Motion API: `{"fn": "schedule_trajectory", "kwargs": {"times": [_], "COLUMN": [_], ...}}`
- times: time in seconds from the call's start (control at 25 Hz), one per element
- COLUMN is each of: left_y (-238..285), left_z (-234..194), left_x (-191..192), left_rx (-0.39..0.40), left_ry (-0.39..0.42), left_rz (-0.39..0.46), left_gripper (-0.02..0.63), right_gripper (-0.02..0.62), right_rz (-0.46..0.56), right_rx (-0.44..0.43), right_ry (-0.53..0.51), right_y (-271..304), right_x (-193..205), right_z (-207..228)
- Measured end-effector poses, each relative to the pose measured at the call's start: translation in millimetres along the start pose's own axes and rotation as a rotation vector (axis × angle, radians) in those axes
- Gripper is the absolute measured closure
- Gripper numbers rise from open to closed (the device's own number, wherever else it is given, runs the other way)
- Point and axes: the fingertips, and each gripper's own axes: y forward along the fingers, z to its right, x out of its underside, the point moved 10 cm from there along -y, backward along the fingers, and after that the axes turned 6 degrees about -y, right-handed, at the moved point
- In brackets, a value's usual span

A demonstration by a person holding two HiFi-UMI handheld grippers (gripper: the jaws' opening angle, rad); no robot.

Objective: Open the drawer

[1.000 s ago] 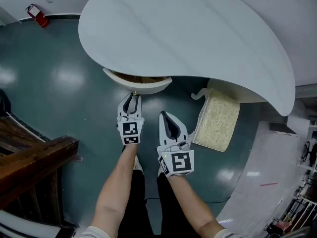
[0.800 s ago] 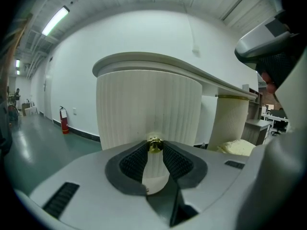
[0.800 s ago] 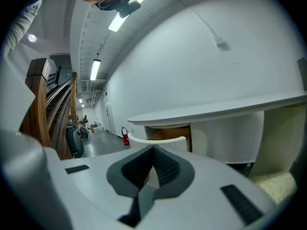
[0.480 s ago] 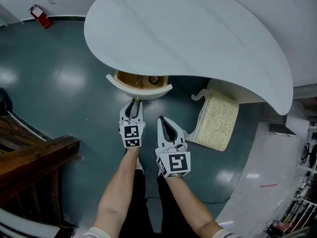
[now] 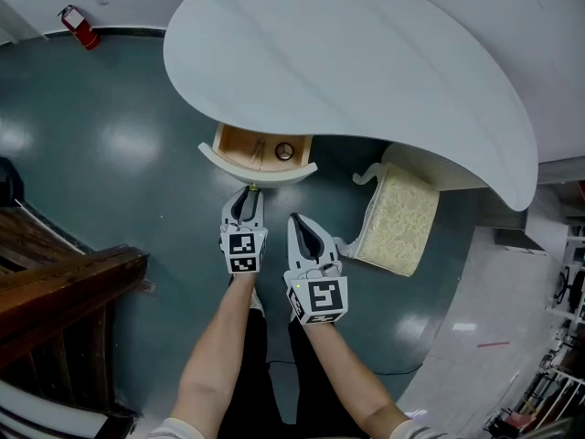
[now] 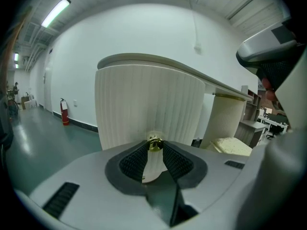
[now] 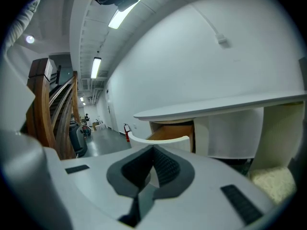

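The drawer point(image 5: 245, 147) stands pulled out from under the white teardrop table point(image 5: 366, 62), its wooden inside showing behind a curved white front point(image 5: 259, 173). A small round thing point(image 5: 285, 151) lies in it. My left gripper point(image 5: 250, 193) is shut on the brass knob point(image 5: 252, 187) at the middle of that front. In the left gripper view the knob point(image 6: 154, 143) sits pinched between the pad tips, with the ribbed front point(image 6: 148, 104) behind. My right gripper point(image 5: 297, 219) hangs just right of the left one, shut and empty. In the right gripper view point(image 7: 153, 150) the open drawer point(image 7: 168, 135) lies ahead.
A cream upholstered stool point(image 5: 395, 219) stands under the table to the right of the drawer. A dark wooden stair rail point(image 5: 55, 291) is at the left. A red fire extinguisher point(image 5: 77, 23) stands by the far wall. The floor is glossy teal.
The drawer has slid out towards me, showing its wooden inside. My left gripper came back with the knob, and the right gripper drew back alongside it.
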Motion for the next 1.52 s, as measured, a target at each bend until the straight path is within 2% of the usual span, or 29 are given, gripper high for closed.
{"fn": "schedule_trajectory", "kwargs": {"times": [0.56,1.52], "left_y": [-12,-54], "left_z": [-1,0], "left_x": [0,24], "left_rx": [0.035,0.036], "left_ry": [-0.028,-0.043], "left_rz": [-0.034,-0.094], "left_gripper": [0.503,0.503], "right_gripper": [0.581,0.581], "right_rz": [-0.030,-0.068], "right_rx": [0.005,-0.014], "right_ry": [0.006,0.019], "right_y": [-5,-23], "right_x": [2,-3], "right_z": [-2,-23]}}
